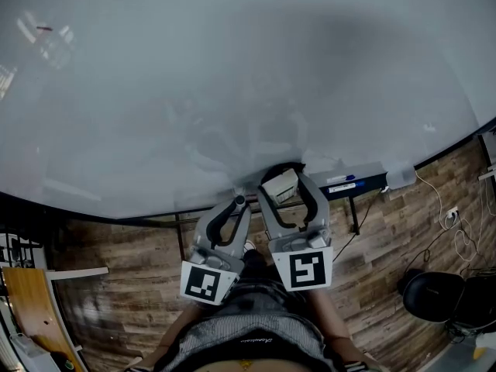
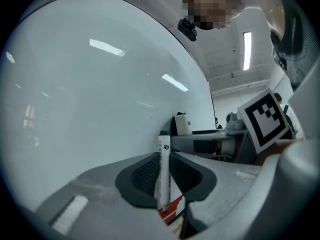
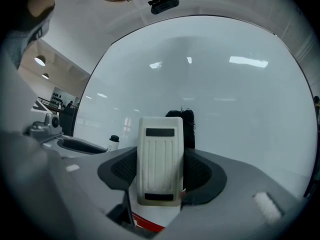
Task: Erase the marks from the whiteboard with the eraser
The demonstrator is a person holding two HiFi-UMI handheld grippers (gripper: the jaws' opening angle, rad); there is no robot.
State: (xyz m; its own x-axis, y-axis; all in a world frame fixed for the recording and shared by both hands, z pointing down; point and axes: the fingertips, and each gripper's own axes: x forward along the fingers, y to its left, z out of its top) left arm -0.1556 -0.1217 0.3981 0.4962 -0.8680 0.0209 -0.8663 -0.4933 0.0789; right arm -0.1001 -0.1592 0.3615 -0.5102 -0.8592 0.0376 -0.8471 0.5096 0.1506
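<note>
Your right gripper [image 1: 288, 183] has its jaws clamped on the eraser [image 3: 160, 166], one pad on each long side. Its white ribbed plastic back is turned toward the gripper's camera, and the black felt [image 3: 188, 125] faces the whiteboard [image 3: 225, 94]. From your head camera the eraser [image 1: 280, 184] sits low against the whiteboard [image 1: 232, 76], just above its bottom edge; whether the felt touches the surface I cannot tell.

Your left gripper [image 1: 239, 202] is just beside the right one, on its left. Its jaws are closed on a whiteboard marker [image 2: 164, 169], held upright with its black cap pointing away from the camera. The cap end shows in the right gripper view as well [image 3: 114, 143].

Faint cloudy patches lie on the board above both grippers; whether they are smear or reflection I cannot tell.

The marker tray [image 1: 364, 183] runs along the board's lower edge to the right of the eraser, with a pen or two lying in it. Below it is the wood-plank floor [image 1: 372, 246], with a white cable [image 1: 453, 223] trailing at the right.
</note>
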